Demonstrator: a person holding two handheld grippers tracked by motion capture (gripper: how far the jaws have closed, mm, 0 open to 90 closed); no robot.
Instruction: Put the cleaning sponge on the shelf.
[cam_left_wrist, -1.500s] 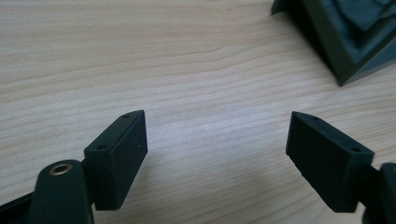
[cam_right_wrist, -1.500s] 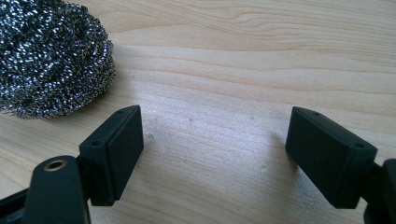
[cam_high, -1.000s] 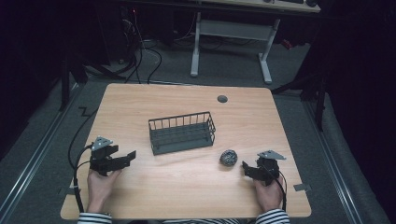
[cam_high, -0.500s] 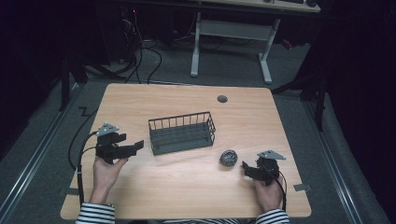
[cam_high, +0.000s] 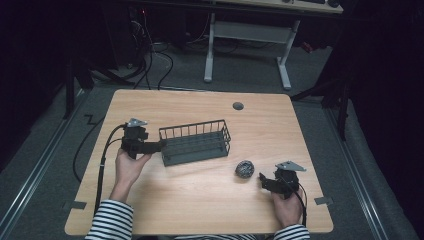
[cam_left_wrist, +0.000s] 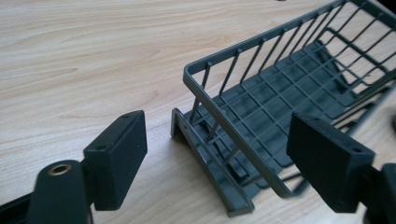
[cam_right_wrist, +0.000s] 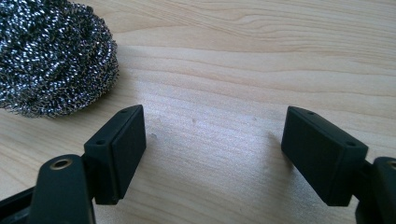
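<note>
Worktop (cam_high: 200, 200): I see a pale wood top; the wire basket, my landmark, sits a little left of its middle.
Wire basket (cam_high: 196, 142): dark grey, long and low, standing flat on the worktop. In the high view I see nothing inside it. In the left gripper view its far end is cut off by the frame edge.
Cable port (cam_high: 238, 106): a small round dark disc set in the worktop, beyond the basket and to its right, well apart from it.
Left tongs (cam_high: 159, 145): at the basket's left end, pointing into it. I have just been drawing them in a little, yet they stand wide apart; in the left gripper view (cam_left_wrist: 217, 156) the basket's near corner lies between the pads, and neither pad touches the wire.
Right tongs (cam_high: 262, 180): right of the basket and nearer to me, apart, with bare wood between the pads.
Steel scourer (cam_high: 245, 168): a small round ball of metal wool on the worktop, right of the basket and near its right end, just beside the right tongs. In the right gripper view (cam_right_wrist: 51, 56) it lies outside the left pad, partly cut off at the frame corner.
In the way: nothing lies between the scourer and the basket.
</note>
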